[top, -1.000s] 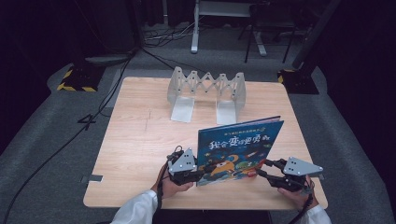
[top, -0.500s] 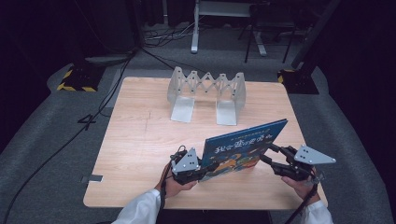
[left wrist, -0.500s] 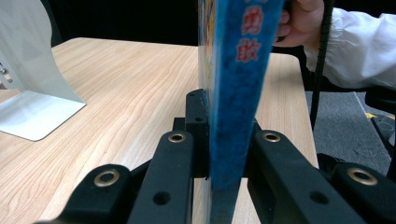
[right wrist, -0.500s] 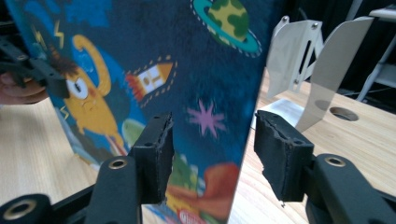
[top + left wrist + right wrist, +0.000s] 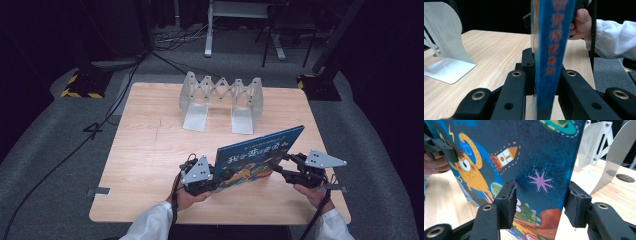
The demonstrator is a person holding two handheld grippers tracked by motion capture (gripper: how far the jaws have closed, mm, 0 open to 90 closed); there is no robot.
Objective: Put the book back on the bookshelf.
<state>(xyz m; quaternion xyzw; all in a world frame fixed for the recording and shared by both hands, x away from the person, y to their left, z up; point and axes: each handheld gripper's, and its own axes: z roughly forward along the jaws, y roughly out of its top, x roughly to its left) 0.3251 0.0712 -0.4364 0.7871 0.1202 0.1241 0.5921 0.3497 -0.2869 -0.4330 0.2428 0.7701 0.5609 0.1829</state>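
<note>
A blue picture book with a cartoon cover is held tilted above the wooden table, its right end higher. My left gripper is shut on its left edge; in the left gripper view the pads pinch the book edge-on. My right gripper sits at the book's right end. Its jaws have opened within the last second and stand apart around the cover, the pads not pressing on it.
A grey metal folding book stand stands at the table's far middle, its plates also seen in the gripper views. Black cables and equipment bases lie on the grey floor beyond the table.
The book has tipped up from nearly flat to steeply tilted. My right gripper moved right and up a little and let go of the edge. The left hand stayed put.
</note>
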